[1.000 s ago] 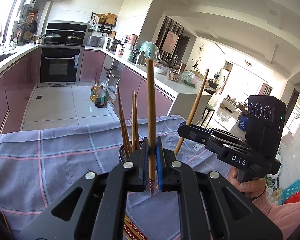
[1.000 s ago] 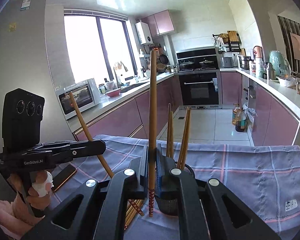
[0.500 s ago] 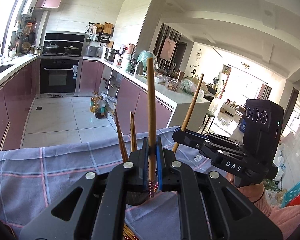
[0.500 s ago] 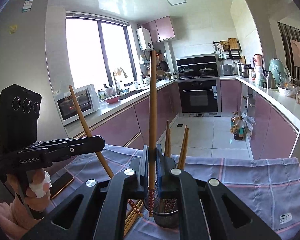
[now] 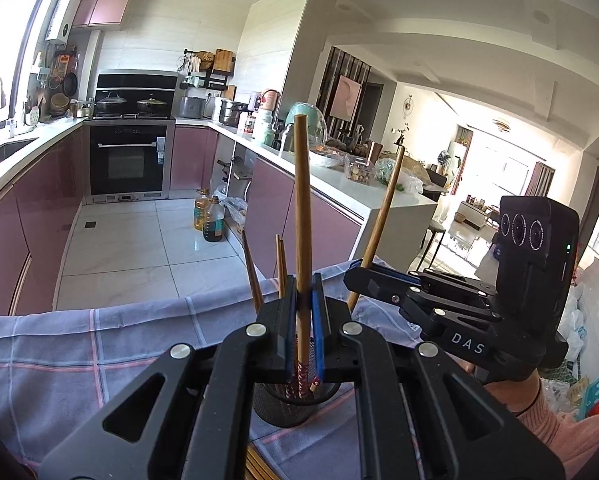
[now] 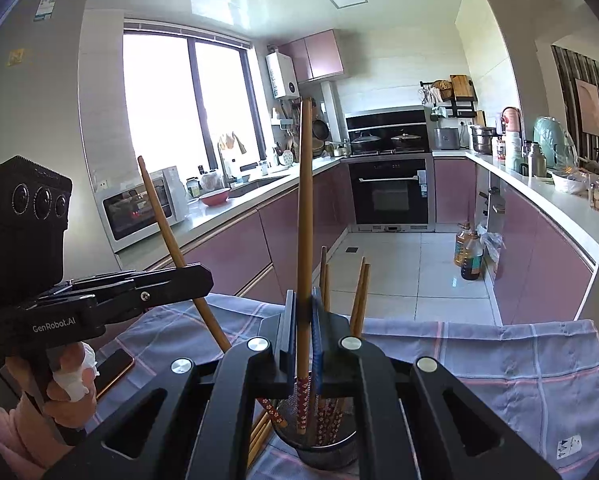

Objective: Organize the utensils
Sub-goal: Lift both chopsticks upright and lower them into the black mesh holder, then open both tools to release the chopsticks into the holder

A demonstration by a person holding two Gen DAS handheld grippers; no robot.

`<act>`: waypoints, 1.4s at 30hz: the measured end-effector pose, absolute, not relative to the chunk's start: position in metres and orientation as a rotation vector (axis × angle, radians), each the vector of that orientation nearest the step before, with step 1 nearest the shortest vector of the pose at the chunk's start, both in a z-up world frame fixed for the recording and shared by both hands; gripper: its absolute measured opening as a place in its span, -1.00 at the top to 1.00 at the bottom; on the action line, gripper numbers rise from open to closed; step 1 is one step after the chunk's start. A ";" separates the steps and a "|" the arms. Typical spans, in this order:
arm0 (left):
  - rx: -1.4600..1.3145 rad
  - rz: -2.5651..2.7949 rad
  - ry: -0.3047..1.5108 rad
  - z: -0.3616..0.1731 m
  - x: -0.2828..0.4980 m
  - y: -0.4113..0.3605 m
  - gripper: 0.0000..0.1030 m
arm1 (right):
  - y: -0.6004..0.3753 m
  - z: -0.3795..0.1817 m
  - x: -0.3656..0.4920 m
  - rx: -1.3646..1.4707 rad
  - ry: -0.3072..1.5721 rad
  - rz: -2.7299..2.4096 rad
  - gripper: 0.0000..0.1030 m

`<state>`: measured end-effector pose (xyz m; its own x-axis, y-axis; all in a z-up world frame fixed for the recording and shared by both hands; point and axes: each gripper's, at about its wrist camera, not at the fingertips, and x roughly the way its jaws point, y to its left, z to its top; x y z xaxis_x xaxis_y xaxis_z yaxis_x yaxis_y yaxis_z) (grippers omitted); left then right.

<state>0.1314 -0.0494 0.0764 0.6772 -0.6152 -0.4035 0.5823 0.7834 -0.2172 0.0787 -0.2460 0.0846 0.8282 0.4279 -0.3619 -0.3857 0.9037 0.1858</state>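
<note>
My left gripper (image 5: 302, 308) is shut on a wooden chopstick (image 5: 302, 216) held upright, its red patterned end just over a black mesh holder (image 5: 293, 404). My right gripper (image 6: 302, 312) is shut on another chopstick (image 6: 304, 216), its patterned end inside the holder (image 6: 327, 452). Several chopsticks (image 6: 359, 296) stand in the holder. The right gripper (image 5: 359, 276) shows at right in the left wrist view, and the left gripper (image 6: 203, 276) at left in the right wrist view. More loose chopsticks (image 6: 259, 432) lie on the cloth beside the holder.
A blue-grey checked cloth (image 6: 519, 364) covers the table. A dark phone (image 6: 113, 368) lies on it at the left. Beyond the table edge are pink kitchen cabinets (image 6: 235, 248), an oven (image 6: 391, 196) and oil bottles (image 6: 467, 252) on the floor.
Both grippers have come in over the holder and lowered; the chopsticks' patterned ends now hang at the holder's mouth. Both stay shut on their chopsticks.
</note>
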 end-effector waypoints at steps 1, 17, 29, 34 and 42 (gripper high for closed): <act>-0.069 -0.671 0.487 0.075 0.134 -0.051 0.85 | -0.245 0.083 0.080 0.105 0.413 0.430 0.89; 0.050 -0.657 0.587 0.062 0.137 -0.070 0.85 | -0.240 0.063 0.091 0.089 0.509 0.408 0.88; 0.141 -0.658 0.667 0.054 0.145 -0.079 0.85 | -0.240 0.042 0.107 0.087 0.617 0.409 0.88; 0.173 -0.675 0.706 0.049 0.154 -0.084 0.85 | -0.242 0.034 0.117 0.104 0.647 0.405 0.88; 0.190 -0.678 0.775 0.038 0.178 -0.098 0.85 | -0.249 0.023 0.129 0.126 0.671 0.390 0.88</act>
<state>0.1779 -0.0977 0.0384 0.5169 -0.4933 -0.6996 0.6278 0.7740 -0.0819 0.1289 -0.2490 0.0227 0.7141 0.3912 -0.5806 -0.3110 0.9203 0.2374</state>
